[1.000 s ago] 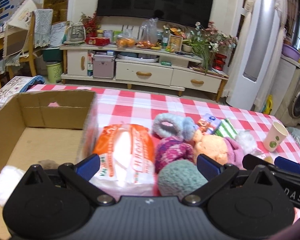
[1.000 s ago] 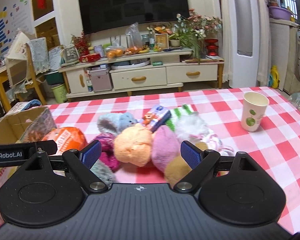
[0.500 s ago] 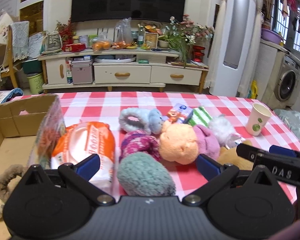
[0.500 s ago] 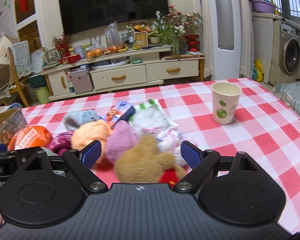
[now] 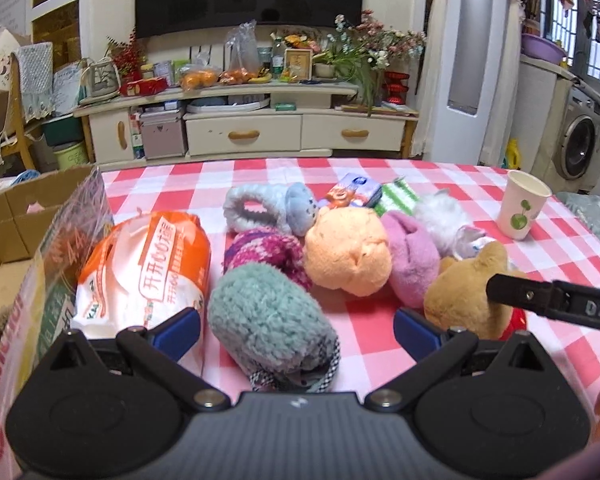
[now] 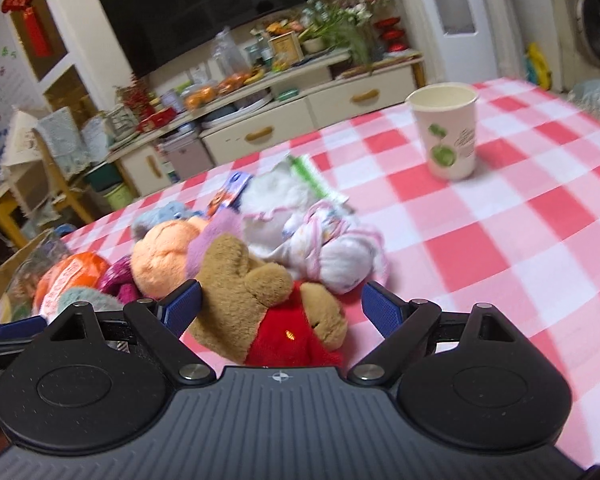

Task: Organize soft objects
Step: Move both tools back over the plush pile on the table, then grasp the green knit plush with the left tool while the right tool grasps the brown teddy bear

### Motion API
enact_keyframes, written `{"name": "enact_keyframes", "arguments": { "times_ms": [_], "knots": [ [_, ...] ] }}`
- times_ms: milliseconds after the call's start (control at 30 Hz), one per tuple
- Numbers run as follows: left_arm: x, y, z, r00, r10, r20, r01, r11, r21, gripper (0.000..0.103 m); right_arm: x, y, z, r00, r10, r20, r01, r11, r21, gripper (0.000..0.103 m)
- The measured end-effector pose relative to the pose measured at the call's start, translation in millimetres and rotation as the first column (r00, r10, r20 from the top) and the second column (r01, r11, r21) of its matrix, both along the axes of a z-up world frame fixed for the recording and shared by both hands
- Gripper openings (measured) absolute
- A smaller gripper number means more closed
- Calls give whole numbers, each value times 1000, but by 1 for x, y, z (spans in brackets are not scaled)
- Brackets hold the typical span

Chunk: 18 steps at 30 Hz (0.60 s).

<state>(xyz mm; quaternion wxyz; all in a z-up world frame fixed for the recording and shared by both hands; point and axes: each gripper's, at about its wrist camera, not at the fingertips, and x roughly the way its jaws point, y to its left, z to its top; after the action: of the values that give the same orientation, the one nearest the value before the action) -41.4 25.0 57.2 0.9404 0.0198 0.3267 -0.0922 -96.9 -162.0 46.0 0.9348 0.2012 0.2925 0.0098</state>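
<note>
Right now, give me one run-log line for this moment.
left gripper: open, over teal fuzzy item | right gripper: open, straddling brown bear | cardboard box: left | paper cup: upright, apart

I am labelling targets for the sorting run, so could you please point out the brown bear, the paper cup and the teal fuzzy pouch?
brown bear (image 6: 236, 280): right wrist view, on its head.
paper cup (image 6: 448, 136): right wrist view, on its side wall.
teal fuzzy pouch (image 5: 266, 316): left wrist view, on its fleecy top.

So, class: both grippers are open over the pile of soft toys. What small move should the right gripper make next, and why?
Probably ease the right gripper forward and close on the brown bear in the red shirt. Its jaws stand open, the bear already lies between them, nearest of the pile, and nothing is gripped yet.
</note>
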Motion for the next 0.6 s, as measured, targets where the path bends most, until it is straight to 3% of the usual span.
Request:
{"name": "enact_keyframes", "arguments": {
  "times_ms": [267,500,600],
  "knots": [
    [16,2,-12,997,54,-47,-57,997,-47,100,5,10,-7,996,88,-21,-88,996,0,103],
    [24,-3,-19,995,70,-67,-72,997,-32,95,6,9,-13,992,123,-34,-123,992,17,103],
    [26,-4,-19,995,76,-65,-77,997,-20,88,12,8,-18,991,128,-48,-127,991,35,103]
  ]
}}
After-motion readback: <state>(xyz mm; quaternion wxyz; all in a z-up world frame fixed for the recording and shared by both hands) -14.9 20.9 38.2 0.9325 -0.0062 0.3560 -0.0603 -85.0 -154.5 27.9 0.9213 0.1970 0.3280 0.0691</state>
